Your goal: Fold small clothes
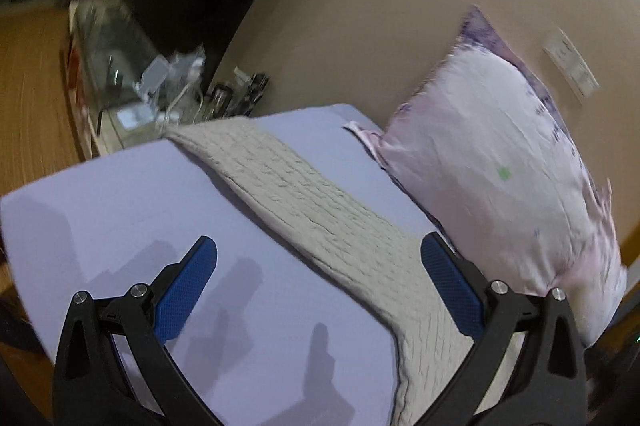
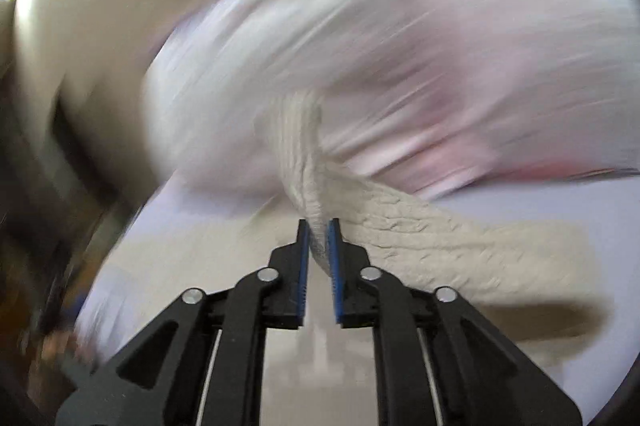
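A beige cable-knit garment [image 1: 320,201] lies stretched in a long strip across the lavender bed sheet [image 1: 120,201]. My left gripper [image 1: 320,250] is open and empty, hovering over the sheet with the knit passing between and under its blue pads. In the right wrist view my right gripper [image 2: 318,226] is shut on a bunched fold of the same knit [image 2: 400,222], which is lifted off the sheet and trails away to the right. That view is motion-blurred.
A pink-and-white pillow [image 1: 496,161] leans against the beige wall at the right of the bed; it fills the blurred background of the right wrist view [image 2: 400,45]. A cluttered bedside table [image 1: 152,85] stands beyond the bed's far left corner. A wooden floor [image 1: 32,85] lies to the left.
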A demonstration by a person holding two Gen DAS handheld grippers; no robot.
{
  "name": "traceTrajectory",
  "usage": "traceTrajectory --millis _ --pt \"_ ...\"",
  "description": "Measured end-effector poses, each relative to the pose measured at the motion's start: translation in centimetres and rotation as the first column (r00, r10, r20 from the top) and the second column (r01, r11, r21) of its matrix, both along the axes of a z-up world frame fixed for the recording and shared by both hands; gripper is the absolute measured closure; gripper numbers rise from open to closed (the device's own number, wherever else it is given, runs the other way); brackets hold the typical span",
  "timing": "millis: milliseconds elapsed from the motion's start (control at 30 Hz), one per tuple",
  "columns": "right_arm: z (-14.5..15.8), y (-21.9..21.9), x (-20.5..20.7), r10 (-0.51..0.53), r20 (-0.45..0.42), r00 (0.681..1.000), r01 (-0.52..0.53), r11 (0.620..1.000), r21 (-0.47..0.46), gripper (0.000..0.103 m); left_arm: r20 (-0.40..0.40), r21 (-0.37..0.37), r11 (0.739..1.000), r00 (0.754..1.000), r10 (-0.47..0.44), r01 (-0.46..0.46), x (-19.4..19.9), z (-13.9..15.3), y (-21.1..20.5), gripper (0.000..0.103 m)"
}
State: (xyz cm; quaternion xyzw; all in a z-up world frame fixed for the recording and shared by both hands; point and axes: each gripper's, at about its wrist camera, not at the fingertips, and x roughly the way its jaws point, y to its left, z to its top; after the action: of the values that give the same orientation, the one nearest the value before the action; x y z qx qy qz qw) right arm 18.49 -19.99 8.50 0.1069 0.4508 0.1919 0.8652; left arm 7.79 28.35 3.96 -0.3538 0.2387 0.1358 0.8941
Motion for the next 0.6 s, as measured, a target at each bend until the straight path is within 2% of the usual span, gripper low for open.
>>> traceTrajectory --millis 33,67,100,167,233,333,533,567,600 --pt "-2.1 3.8 -0.1 0.101 -0.082 0.992 -0.101 0.995 0.008 0.083 -0.011 -0.025 1.0 1.0 0.003 -0.003 0.4 -0.3 0.5 0.001" --pt "-2.9 5.4 -0.3 0.14 -0.118 0.983 -0.139 0.99 0.012 0.071 -0.028 -0.068 0.998 1.0 0.012 -0.014 1.1 -0.9 1.4 0.003" --pt "-3.6 6.6 -0.7 0.174 -0.143 0.974 -0.173 0.985 0.022 0.063 -0.038 -0.1 0.995 0.999 0.018 -0.022 1.4 -1.3 2.0 0.007" --pt "-3.5 6.9 -1.3 0.18 -0.121 0.976 -0.178 0.984 0.024 0.036 -0.058 -0.18 0.982 0.998 0.038 -0.048 2.1 -2.3 3.5 0.011" --pt "-2.4 5.3 -1.6 0.129 -0.068 0.989 -0.129 0.992 0.001 0.027 -0.075 -0.223 0.972 0.995 0.061 -0.076 2.6 -3.0 4.8 0.018" --pt "-1.8 1.8 -1.3 0.06 -0.064 0.996 -0.059 0.998 0.024 0.023 -0.063 -0.241 0.964 0.993 0.1 -0.112 3.5 -3.2 6.7 0.02" --pt "-1.0 -3.9 -3.7 -0.076 -0.064 0.995 0.08 0.995 0.065 0.02 -0.07 -0.271 0.949 0.987 0.146 -0.159 5.1 -3.3 9.9 0.031" --pt "-1.0 -5.0 -3.7 -0.103 -0.063 0.993 0.108 0.991 0.077 0.019 -0.075 -0.286 0.943 0.985 0.152 -0.167 5.4 -3.4 10.5 0.038" --pt "-0.7 -5.9 -3.8 -0.121 -0.061 0.991 0.125 0.989 0.083 0.019 -0.091 -0.294 0.939 0.983 0.159 -0.179 5.6 -3.5 11.0 0.053"
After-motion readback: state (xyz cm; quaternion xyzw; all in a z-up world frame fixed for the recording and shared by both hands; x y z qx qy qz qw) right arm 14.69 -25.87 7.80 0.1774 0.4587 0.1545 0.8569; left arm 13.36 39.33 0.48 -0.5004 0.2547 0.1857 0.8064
